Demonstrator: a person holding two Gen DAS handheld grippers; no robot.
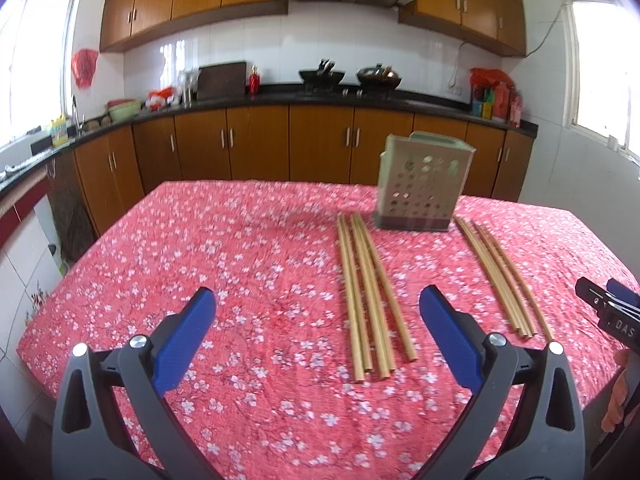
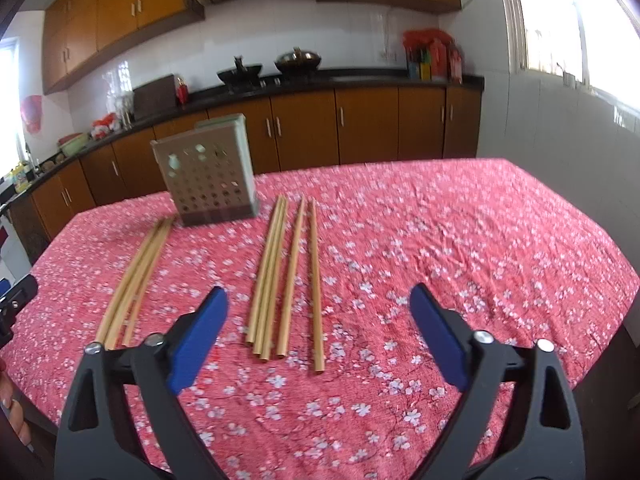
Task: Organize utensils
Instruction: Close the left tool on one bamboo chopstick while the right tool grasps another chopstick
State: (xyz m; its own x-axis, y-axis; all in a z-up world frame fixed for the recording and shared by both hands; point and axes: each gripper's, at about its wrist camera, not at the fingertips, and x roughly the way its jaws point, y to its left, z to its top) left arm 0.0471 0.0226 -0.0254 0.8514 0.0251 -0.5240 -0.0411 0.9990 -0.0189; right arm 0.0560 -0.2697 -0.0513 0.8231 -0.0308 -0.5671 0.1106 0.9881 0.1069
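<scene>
From the left wrist view, the left gripper (image 1: 318, 300) hangs above the near part of the tabletop (image 1: 160, 280), which is covered in a red cloth with white blossoms; its blue fingers (image 1: 188, 340) are spread wide and grasp nothing. Between and beyond them lies the left group of chopsticks (image 1: 370, 300), running from near the holder toward the near edge, with their near ends slightly fanned. The perforated utensil holder (image 1: 422, 184) stands upright toward the far edge, right of the middle, with no chopsticks showing above its rim. A second group of chopsticks (image 1: 502, 276) lies nearer the right edge, well apart from the first. Only this view shows the right gripper (image 1: 608, 304) from outside, a dark body with a blue tip at the right edge of the tabletop; its fingers cannot be judged from here. From the right wrist view, that gripper (image 2: 318, 300) is seen along its own fingers (image 2: 438, 340), likewise spread apart and empty, over the near part of the tabletop (image 2: 480, 240). Here the right group (image 2: 286, 276) sits between the fingers and separates into a tight bundle plus two looser sticks, a detail the other view blurs. The holder (image 2: 210, 176) stands beyond, to the left, and the left group (image 2: 134, 280) lies further left. A sliver of the left gripper (image 2: 16, 296) shows at the left margin.
</scene>
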